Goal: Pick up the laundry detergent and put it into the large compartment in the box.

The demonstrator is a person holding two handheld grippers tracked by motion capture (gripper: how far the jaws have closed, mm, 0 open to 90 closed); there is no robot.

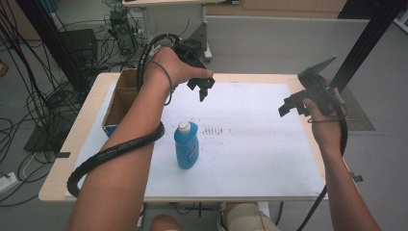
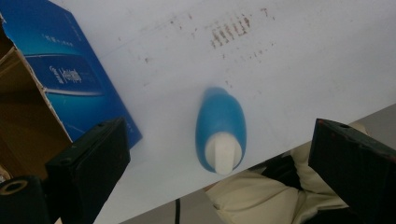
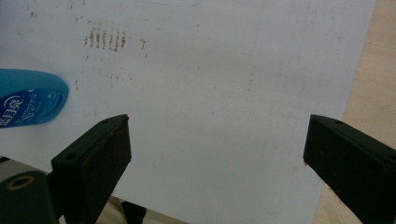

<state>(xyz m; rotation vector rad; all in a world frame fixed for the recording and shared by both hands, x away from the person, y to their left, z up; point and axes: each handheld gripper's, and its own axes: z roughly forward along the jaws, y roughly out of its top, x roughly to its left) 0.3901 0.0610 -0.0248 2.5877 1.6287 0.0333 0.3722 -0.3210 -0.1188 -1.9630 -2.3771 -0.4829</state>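
Left gripper (image 1: 203, 89) raised above bottle (image 1: 186, 144), jaws apart, empty.

Printed label on the blue bottle (image 3: 29, 103), white characters with a round logo, too blurred and cropped to read. Faint white lettering on the blue side of the cardboard box (image 2: 70, 74), too small and soft to make out. Brownish rows of short marks on the white sheet (image 3: 105, 38), smudges rather than letters. Nothing legible anywhere.
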